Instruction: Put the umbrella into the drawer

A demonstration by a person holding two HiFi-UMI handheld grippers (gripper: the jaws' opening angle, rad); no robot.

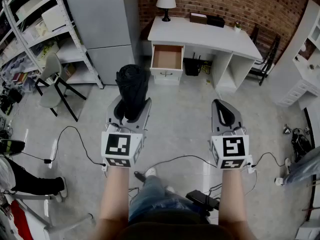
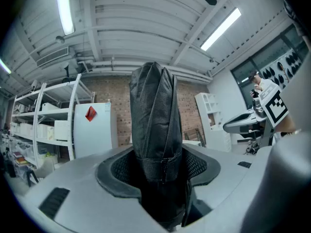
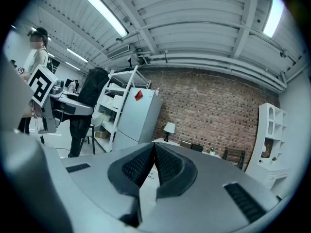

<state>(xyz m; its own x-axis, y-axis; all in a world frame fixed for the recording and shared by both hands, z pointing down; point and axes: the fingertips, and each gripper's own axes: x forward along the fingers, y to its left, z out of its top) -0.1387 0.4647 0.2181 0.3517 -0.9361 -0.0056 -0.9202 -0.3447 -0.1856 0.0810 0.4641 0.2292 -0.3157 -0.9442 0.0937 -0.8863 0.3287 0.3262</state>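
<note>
Left gripper (image 1: 132,108): clamped round folded black umbrella (image 1: 131,84), held upright, likely for carrying.
Right gripper (image 1: 221,106): jaws together, nothing between them.
Drawer (image 1: 167,57): open in white desk (image 1: 200,34), well ahead, ready for umbrella.

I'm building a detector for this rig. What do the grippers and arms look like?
The left gripper and right gripper: pale grey tapered shells, black textured fingers, a white cube of black square markers on each, thin black cables; arms unsleeved.
</note>
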